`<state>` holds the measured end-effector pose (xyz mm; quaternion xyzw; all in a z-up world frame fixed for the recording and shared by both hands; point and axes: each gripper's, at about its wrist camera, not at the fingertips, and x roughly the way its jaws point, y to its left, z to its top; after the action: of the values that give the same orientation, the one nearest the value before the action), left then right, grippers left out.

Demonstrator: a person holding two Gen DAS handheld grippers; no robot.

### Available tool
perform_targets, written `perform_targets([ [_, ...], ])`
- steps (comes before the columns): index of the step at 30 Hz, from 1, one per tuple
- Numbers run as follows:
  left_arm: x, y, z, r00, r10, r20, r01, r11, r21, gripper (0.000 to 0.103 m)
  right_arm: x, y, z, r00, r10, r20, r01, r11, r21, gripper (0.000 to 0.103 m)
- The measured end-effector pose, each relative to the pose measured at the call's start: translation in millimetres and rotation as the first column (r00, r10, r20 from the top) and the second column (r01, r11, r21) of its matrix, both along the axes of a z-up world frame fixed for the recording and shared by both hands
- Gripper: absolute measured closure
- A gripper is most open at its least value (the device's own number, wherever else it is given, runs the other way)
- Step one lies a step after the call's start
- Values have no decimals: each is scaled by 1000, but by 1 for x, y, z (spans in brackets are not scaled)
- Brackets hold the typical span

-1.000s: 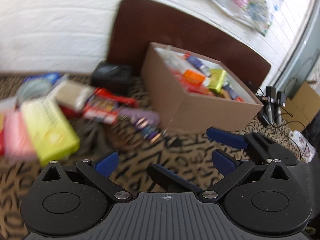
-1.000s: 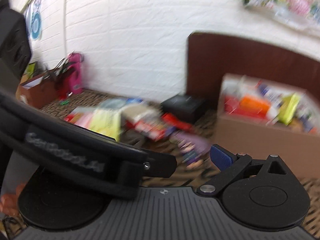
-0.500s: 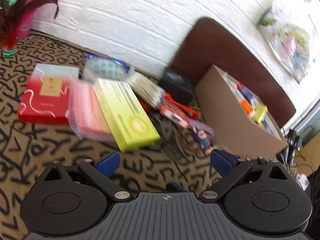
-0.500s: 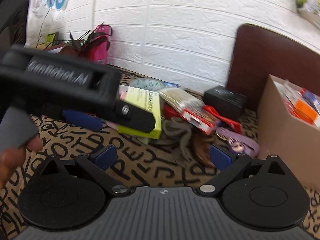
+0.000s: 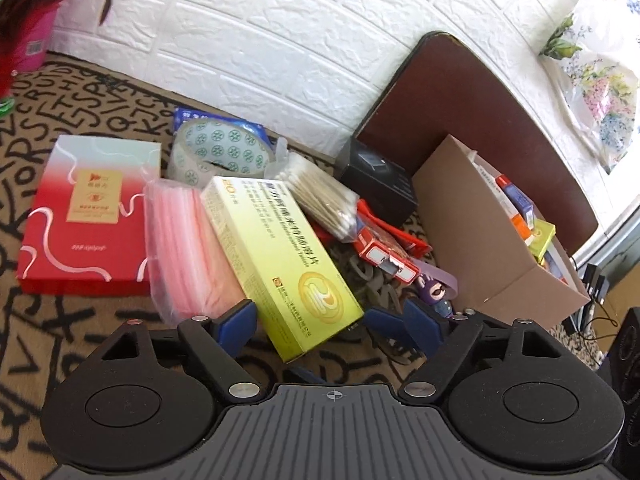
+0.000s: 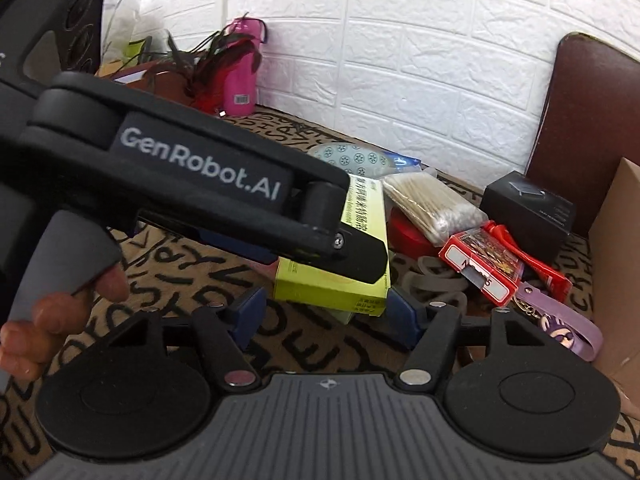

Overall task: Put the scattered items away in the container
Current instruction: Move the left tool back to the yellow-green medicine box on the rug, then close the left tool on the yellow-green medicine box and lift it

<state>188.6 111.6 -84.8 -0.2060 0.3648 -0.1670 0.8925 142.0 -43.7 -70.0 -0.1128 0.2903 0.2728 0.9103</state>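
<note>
Yellow box [image 5: 280,264]: centre of pile on patterned cloth, leaning on pink pouch [image 5: 180,240]; card, light, stiff; take across narrow sides.
L gripper [image 5: 324,320]: spread wide, nose at box end, empty.
R gripper [image 6: 328,312]: spread, empty.
Carton [image 5: 492,248]: far right, part full.

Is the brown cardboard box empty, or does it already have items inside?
Not empty. The cardboard box is open on top, and colourful packages show inside it above its wall.
</note>
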Motion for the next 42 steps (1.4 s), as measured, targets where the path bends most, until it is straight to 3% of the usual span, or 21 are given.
perform_targets([
  [5, 12, 2, 0, 1000, 6, 2, -6, 1000, -8, 16, 8, -1, 0, 1000, 11, 11, -11, 1000, 13, 14],
  [14, 23, 5, -2, 1000, -4, 0, 4, 1000, -1, 16, 8, 3, -2, 997, 64, 38, -63, 998, -12, 1],
  [18, 17, 9, -1, 999, -26, -18, 26, 1000, -4, 19, 3, 8, -2, 993, 114, 11, -113, 993, -17, 12],
  [21, 4, 16, 3, 999, -32, -22, 31, 999, -6, 19, -15, 13, 6, 971, 237, 16, -237, 971, -29, 22],
  [23, -5, 22, 5, 1000, -25, -17, 25, 1000, -8, 19, -26, 17, 8, 963, 268, 37, -265, 962, -72, 29],
  [27, -11, 32, 11, 1000, -6, -20, 5, 999, -37, 19, -21, 20, 10, 976, 205, 74, -194, 972, -133, 27],
  [30, -7, 29, 17, 1000, -12, -6, 12, 1000, -13, 19, -8, 23, 13, 974, 211, 85, -195, 967, -166, 17],
  [34, 1, 28, 19, 1000, -31, -2, 31, 999, -8, 19, 16, 26, 7, 974, 217, 57, -201, 956, -212, 16],
  [37, 4, 28, 14, 999, -47, -6, 47, 999, -13, 19, 33, 25, 0, 979, 201, 17, -193, 957, -216, 11],
  [40, 8, 25, 9, 998, -60, -15, 60, 998, -24, 18, 42, 24, -8, 982, 190, -9, -188, 962, -199, 12],
  [41, 10, 24, 8, 998, -63, -17, 63, 998, -20, 19, 40, 25, -8, 982, 191, -12, -189, 962, -198, 22],
  [42, 10, 21, 7, 998, -67, -17, 67, 998, -13, 19, 38, 26, -7, 981, 193, -20, -193, 962, -192, 23],
])
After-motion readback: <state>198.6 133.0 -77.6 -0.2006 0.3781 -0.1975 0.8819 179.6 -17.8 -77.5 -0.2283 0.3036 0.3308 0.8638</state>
